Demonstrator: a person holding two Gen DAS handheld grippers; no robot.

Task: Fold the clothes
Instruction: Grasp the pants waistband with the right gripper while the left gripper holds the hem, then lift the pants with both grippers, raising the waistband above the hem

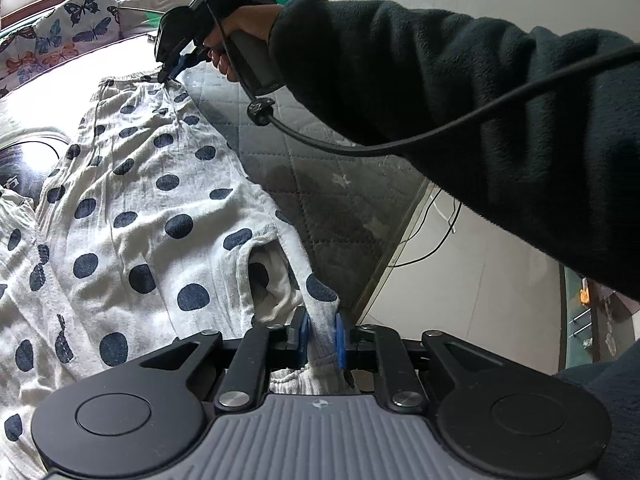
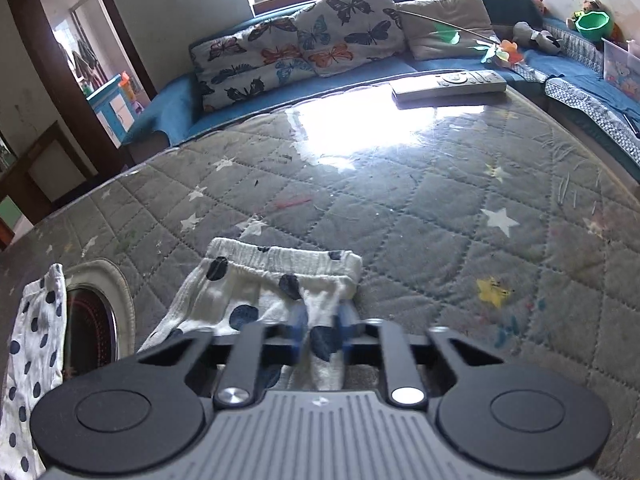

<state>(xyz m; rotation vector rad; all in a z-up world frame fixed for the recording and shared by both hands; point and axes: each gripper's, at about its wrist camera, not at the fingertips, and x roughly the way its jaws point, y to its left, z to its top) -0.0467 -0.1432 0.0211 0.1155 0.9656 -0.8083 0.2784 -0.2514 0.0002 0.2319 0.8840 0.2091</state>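
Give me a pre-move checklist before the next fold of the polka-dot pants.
1. Left gripper shut on the pants: ok.
2. Right gripper shut on the cloth near the waistband: ok.
3. Cloth between the two grips flat: not ok, wrinkled.
4. Table ahead free for folding: ok, the remote lies at the far edge.
5. Cable clear of the pants: ok.
6. Second dotted garment clear of the pants: cannot tell.

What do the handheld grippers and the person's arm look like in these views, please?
Each gripper, left gripper and right gripper, has black linkage arms with silver pivots, blue fingers and a ribbed grey body. A black cable runs from the right gripper's handle. The sleeve is dark fleece.
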